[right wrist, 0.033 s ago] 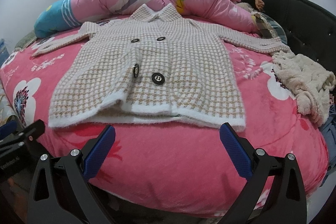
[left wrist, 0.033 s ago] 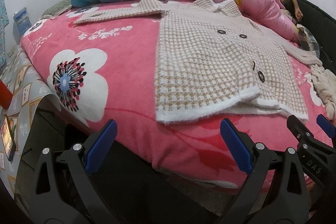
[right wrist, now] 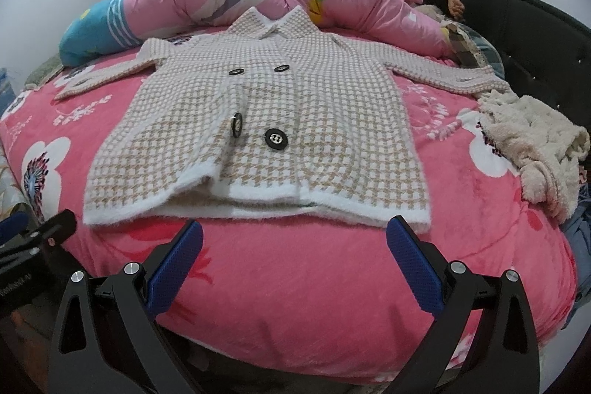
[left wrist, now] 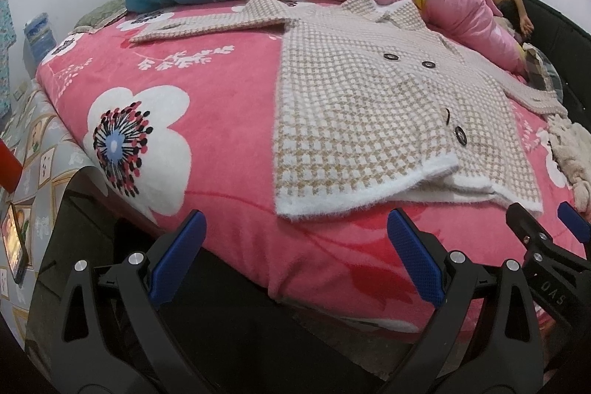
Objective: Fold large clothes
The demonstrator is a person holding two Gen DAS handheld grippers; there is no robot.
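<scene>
Both grippers spread wide, holding nothing, hovering at near edge of bed. Left gripper (left wrist: 295, 257): checked coat (left wrist: 388, 120) ahead and to its right, flat on pink floral blanket (left wrist: 207, 120), sleeves spread. Right gripper (right wrist: 295, 261): coat hem (right wrist: 258, 201) just ahead, cream fuzzy garment (right wrist: 535, 142) far right.

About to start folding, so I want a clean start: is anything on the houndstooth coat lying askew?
Mostly flat, sleeves spread. The houndstooth coat has its front panel hem lifted and curled near the bed's edge, and one lower button stands edge-on rather than flat. Both grippers are open and clear of it.
</scene>
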